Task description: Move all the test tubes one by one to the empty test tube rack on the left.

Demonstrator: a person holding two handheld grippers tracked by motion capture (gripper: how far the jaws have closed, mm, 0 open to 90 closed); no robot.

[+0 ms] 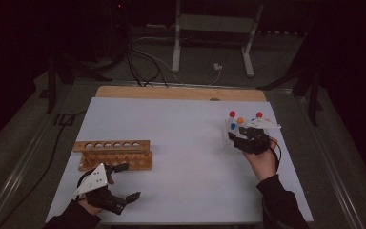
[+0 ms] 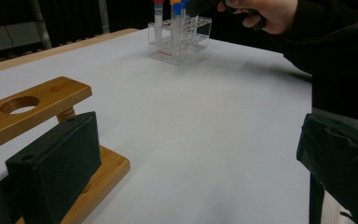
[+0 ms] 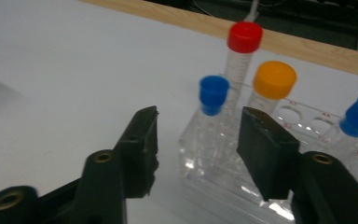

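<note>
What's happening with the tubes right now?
Right tool open at blue-capped tube, not gripping. Left tool open beside wooden rack. Nothing blocking.

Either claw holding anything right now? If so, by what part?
Nothing held. The right claw is open, lined up on the blue-capped tube in the clear rack but not touching it. The left claw is open beside the wooden rack.

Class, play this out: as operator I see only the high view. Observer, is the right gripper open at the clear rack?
Observer: Yes, the right gripper is open, its jaws apart just short of the clear rack.
Operator: What is it lined up with?
Observer: The blue-capped tube at the rack's near corner, not yet touched.
Operator: And the left gripper?
Observer: The left gripper is open too, one jaw close beside the wooden rack.
</note>
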